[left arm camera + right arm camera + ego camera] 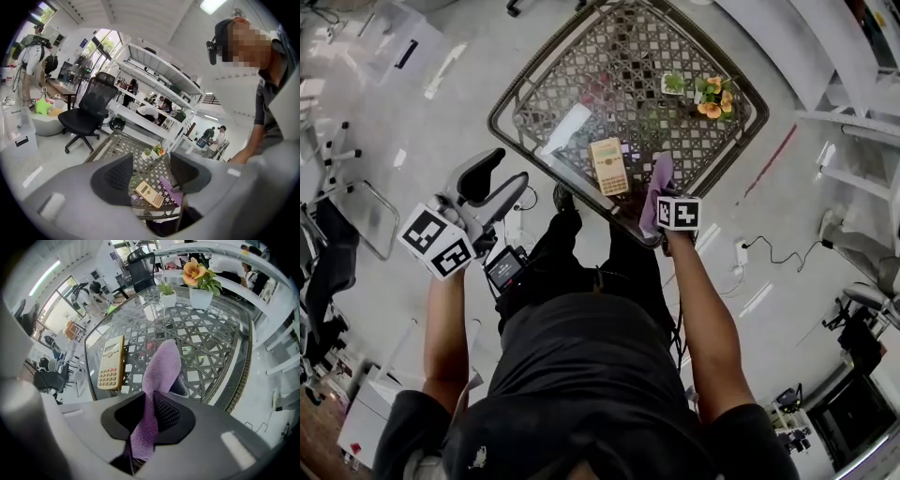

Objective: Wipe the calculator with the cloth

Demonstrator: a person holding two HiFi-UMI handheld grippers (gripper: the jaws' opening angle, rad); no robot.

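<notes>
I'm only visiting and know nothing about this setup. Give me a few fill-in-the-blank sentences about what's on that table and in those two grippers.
1. The right gripper is shut on a ____ cloth.
2. The left gripper is ____ and holds nothing.
3. In the head view, the calculator lies to the ____ of the cloth.
4. The larger potted plant bears ____ flowers.

Missing words: purple; open; left; orange.

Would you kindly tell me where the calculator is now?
Head view: the calculator lies flat at the glass table's near edge, just left of the purple cloth in the right hand-held gripper.
</notes>
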